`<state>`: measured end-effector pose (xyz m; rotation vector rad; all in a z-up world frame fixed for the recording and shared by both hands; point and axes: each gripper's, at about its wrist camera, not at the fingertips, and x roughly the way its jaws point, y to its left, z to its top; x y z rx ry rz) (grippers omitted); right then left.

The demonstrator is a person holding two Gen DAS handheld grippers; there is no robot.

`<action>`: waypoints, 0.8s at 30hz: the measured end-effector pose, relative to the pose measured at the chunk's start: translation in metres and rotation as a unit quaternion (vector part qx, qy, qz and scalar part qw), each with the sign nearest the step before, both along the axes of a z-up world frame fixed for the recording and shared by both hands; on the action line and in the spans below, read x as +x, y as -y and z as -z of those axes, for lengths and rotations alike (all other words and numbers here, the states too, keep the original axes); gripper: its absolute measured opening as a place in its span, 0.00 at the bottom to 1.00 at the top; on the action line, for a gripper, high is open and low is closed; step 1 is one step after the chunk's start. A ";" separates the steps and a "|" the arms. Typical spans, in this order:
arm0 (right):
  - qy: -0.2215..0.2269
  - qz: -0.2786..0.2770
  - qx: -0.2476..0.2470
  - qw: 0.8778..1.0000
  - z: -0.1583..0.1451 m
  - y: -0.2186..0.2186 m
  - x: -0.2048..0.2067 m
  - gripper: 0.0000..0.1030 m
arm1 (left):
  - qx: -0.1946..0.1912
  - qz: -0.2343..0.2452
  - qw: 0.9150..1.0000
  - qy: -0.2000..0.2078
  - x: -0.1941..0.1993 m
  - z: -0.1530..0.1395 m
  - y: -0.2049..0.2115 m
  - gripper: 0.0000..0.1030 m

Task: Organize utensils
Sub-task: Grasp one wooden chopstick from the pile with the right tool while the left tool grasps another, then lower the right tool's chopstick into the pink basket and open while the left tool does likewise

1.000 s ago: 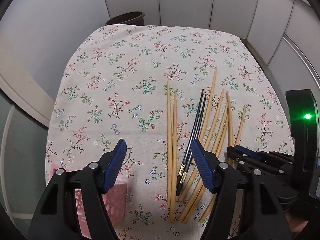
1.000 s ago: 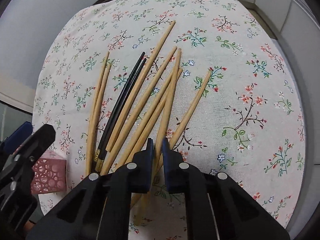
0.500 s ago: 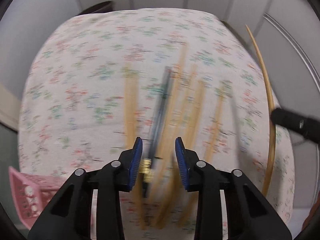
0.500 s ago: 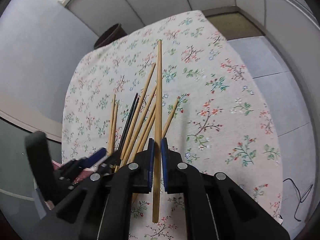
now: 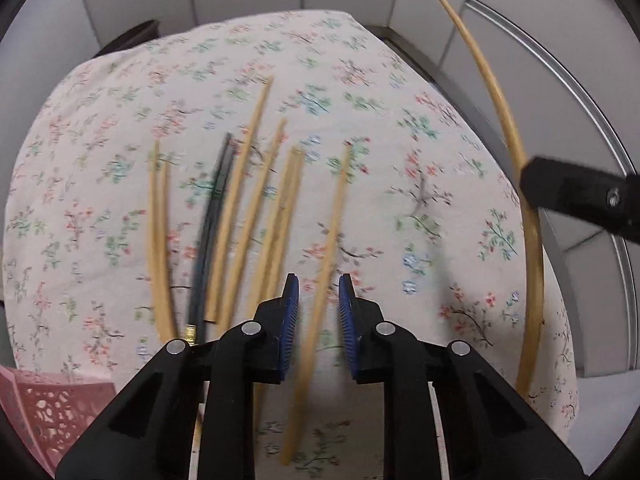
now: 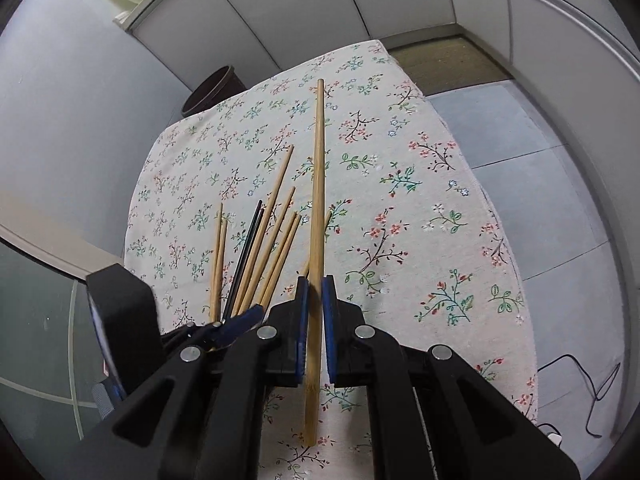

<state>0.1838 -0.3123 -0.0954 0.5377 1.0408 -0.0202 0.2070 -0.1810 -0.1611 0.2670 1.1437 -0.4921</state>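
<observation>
Chopstick (image 6: 318,216) clamped in right tongs (image 6: 313,308), another (image 5: 320,280) between closing left tongs (image 5: 313,300) — untouched.

Chopsticks (image 5: 256,216) crowd the cloth's (image 5: 432,208) left half — its right side lies bare

No text, label, brand, number or sign could be read on anything in either wrist view.
</observation>
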 end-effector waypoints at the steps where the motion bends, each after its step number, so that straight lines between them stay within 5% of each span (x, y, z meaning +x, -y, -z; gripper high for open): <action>1: 0.000 0.000 -0.001 1.000 0.000 0.000 0.000 0.07 | 0.011 0.001 1.000 -0.006 0.002 0.006 0.005 0.21; 5: 0.001 -0.001 -0.002 1.000 -0.002 -0.001 -0.002 0.07 | 0.028 -0.008 0.999 -0.017 0.007 0.020 0.014 0.21; 7: 0.008 0.001 0.000 1.000 -0.005 0.000 -0.004 0.07 | 0.035 -0.004 0.999 -0.008 0.008 0.021 0.018 0.08; 11: 0.020 0.010 0.000 1.000 -0.009 0.006 -0.010 0.07 | 0.025 0.000 1.000 -0.008 0.004 0.016 0.019 0.06; 18: 0.072 0.017 0.002 0.997 -0.024 0.013 -0.016 0.07 | -0.029 -0.014 0.997 0.074 -0.020 -0.055 -0.009 0.06; 24: 0.111 -0.014 -0.012 0.994 -0.038 -0.014 -0.016 0.07 | -0.091 -0.066 0.982 0.154 -0.045 -0.124 -0.066 0.06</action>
